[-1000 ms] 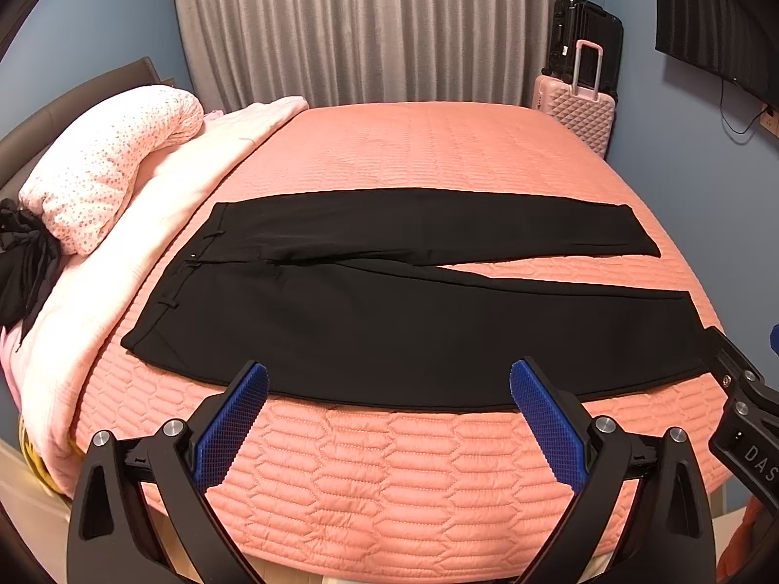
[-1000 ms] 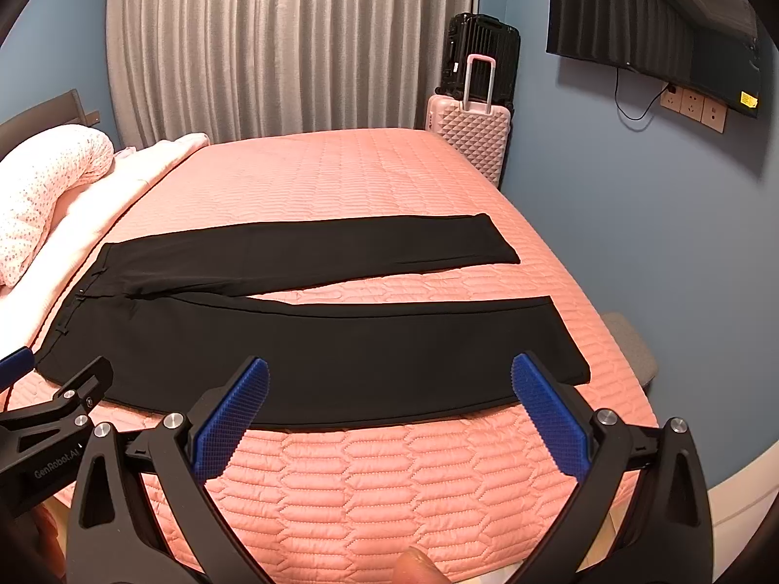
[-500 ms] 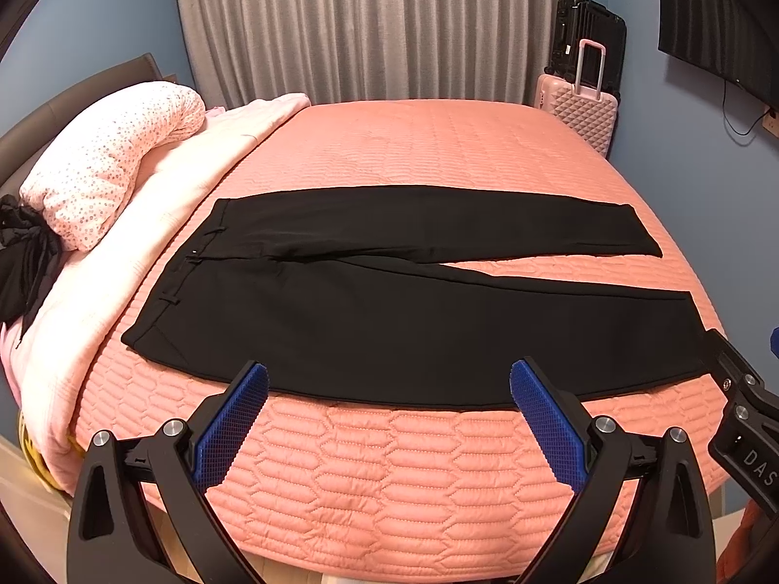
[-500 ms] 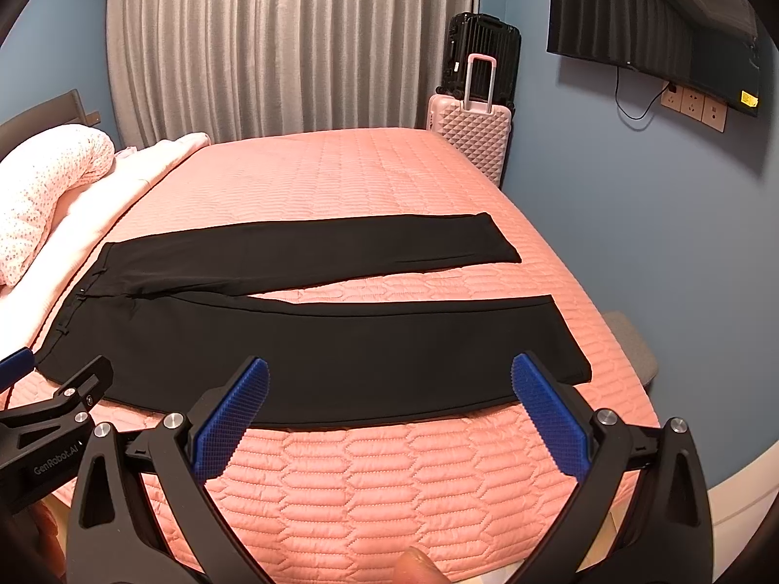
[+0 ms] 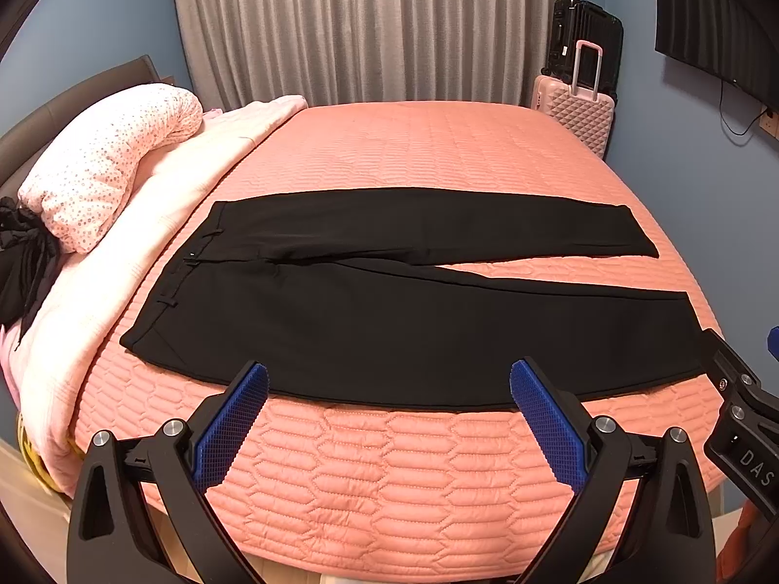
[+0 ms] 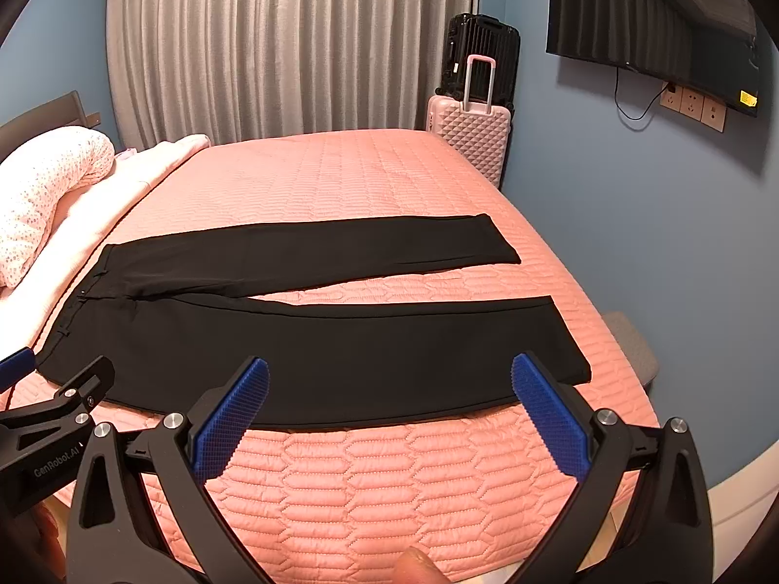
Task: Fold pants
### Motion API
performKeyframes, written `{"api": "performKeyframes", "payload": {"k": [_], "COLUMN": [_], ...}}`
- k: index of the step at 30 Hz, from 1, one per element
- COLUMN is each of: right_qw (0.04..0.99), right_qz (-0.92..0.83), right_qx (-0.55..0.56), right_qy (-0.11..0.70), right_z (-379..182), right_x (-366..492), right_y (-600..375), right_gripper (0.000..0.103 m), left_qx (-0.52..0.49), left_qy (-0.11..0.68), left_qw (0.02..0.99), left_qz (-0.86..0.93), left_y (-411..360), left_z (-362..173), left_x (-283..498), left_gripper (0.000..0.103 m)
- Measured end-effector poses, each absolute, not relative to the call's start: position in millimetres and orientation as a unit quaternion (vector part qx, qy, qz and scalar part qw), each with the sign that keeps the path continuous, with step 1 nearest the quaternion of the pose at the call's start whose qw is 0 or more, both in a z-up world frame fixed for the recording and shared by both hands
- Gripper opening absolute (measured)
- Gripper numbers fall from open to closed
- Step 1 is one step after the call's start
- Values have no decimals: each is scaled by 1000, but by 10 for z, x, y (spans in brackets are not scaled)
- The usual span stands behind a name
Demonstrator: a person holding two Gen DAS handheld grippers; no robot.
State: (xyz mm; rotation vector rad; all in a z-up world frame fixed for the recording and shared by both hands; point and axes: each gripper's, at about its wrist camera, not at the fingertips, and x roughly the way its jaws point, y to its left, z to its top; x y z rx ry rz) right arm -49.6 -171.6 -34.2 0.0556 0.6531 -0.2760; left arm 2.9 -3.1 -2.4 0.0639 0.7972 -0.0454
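Note:
Black pants (image 5: 389, 311) lie flat on a pink quilted bed (image 5: 414, 462), waistband to the left, both legs stretched to the right and slightly apart. The right wrist view shows the same pants (image 6: 316, 340) with the leg hems at the right. My left gripper (image 5: 388, 379) hangs open just short of the near leg's front edge, nothing between its blue pads. My right gripper (image 6: 389, 374) is open too, near the front edge toward the hem end. Each gripper shows at the edge of the other's view.
A speckled pink duvet (image 5: 107, 165) and a pale blanket (image 5: 160, 214) are piled along the bed's left side. A pink suitcase (image 5: 577, 117) with a black one behind stands by the curtain. A dark screen (image 6: 652, 34) hangs on the right wall. A fingertip (image 6: 414, 567) shows at the bottom.
Both views have barely shifted; the pants lie as before and both grippers stay open.

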Motion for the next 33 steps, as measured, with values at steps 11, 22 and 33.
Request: {"api": "performKeyframes", "payload": {"k": [11,22,33], "right_qw": [938,937,938], "right_qz": [-136,-134,-134], "right_qx": [27,27,28], "right_qy": [319,320,320], "right_z": [-339,-327,-326], "right_x": [-509,-520,-528], "right_y": [-1720,-1708,-1706], "right_gripper": [98,98,98], "left_qx": [31,32,34], "left_qy": [388,389,391], "left_qw": [921,920,920], "left_qz": [-21,-19,-22], "left_y": [-20,-28,-57], "left_z": [-38,-50,-33], "left_x": [36,25,27], "left_gripper": [98,98,98]}}
